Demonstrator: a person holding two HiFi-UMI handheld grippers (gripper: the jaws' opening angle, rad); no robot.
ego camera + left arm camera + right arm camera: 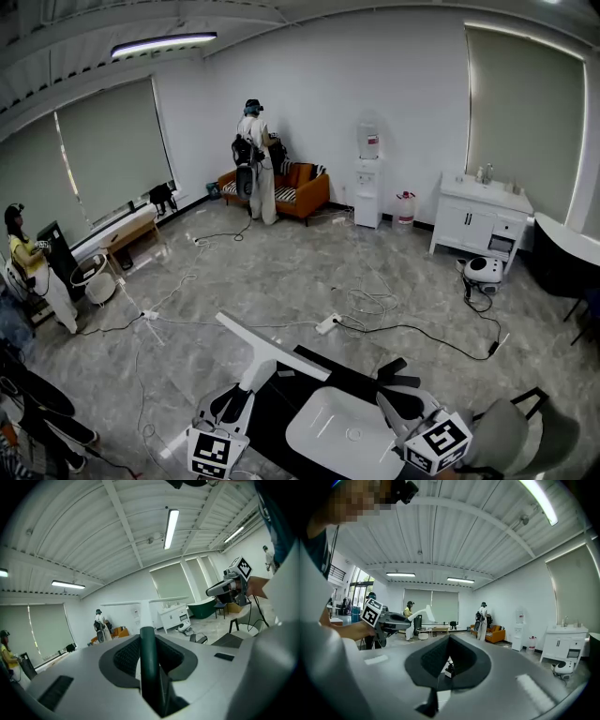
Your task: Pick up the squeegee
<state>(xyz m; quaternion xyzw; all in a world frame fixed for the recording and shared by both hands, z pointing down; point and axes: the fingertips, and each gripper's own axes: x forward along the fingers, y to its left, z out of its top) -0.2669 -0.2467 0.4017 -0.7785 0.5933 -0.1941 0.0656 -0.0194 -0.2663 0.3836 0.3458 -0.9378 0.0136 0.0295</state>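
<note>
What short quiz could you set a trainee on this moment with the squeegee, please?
1. Which gripper is shut on the squeegee? A: left gripper. B: right gripper. C: neither.
2. True or false: the squeegee's blade rests on the floor.
3. What colour is the sofa beside the standing person?

Key: 1 A, with the dark green handle clamped between its jaws. 2 False: the squeegee is held up in the air. 3 Orange.
</note>
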